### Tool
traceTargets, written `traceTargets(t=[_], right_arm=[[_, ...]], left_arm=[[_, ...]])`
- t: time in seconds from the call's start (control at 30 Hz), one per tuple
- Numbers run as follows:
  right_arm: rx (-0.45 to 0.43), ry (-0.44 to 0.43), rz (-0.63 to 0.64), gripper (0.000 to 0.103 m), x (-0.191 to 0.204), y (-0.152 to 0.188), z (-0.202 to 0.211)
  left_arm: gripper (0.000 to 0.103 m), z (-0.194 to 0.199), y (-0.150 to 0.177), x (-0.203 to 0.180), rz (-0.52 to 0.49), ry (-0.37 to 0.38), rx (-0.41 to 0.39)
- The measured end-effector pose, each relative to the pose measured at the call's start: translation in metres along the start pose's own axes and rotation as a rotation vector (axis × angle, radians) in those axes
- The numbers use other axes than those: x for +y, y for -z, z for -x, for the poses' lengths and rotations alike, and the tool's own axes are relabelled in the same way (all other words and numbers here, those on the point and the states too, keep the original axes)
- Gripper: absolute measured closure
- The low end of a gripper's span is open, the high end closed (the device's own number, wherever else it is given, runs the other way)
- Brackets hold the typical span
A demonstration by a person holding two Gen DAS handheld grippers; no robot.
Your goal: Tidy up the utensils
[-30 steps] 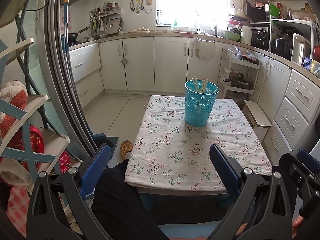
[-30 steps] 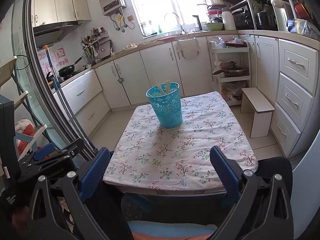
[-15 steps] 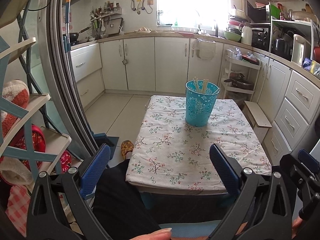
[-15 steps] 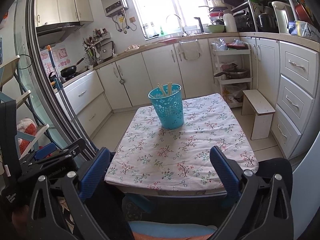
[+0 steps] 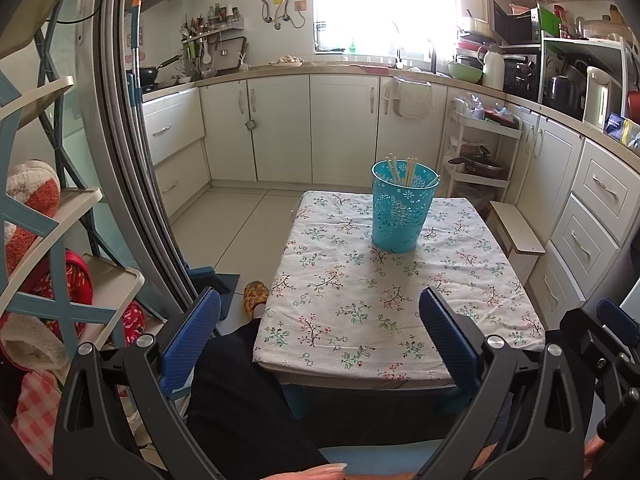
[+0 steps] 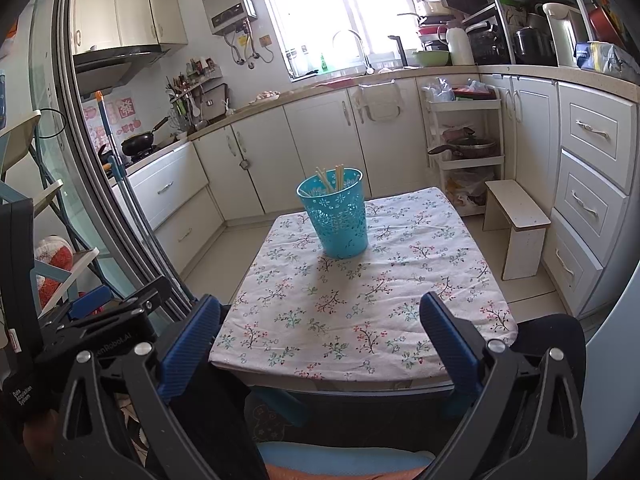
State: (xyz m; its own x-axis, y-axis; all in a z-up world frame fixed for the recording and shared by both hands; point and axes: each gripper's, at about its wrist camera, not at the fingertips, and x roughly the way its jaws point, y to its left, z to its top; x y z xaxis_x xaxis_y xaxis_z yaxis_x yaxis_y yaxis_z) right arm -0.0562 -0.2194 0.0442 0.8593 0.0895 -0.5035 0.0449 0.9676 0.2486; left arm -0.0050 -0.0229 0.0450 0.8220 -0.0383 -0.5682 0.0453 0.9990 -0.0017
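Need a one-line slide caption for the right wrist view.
Open right gripper faces a blue basket of chopsticks on a floral tablecloth.

The left gripper (image 5: 320,328) is held low with its blue-padded fingers (image 5: 192,330) spread wide apart and nothing between them. The right gripper (image 6: 320,332) sits level beside it, its fingers (image 6: 448,336) equally wide and empty. A dark-trousered leg (image 5: 240,392) extends below, and a fingertip (image 5: 320,470) shows at the bottom edge.
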Motion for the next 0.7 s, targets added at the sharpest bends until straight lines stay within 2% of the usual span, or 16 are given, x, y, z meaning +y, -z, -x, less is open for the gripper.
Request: traceTargets(t=[0.7], right_arm=[[-0.007,-0.004,0.012,0.007,0.0026,-0.0010,0.0012]], left_arm=[[0.007,0.0018,0.0009,0.0033,0.001,-0.002,-0.004]])
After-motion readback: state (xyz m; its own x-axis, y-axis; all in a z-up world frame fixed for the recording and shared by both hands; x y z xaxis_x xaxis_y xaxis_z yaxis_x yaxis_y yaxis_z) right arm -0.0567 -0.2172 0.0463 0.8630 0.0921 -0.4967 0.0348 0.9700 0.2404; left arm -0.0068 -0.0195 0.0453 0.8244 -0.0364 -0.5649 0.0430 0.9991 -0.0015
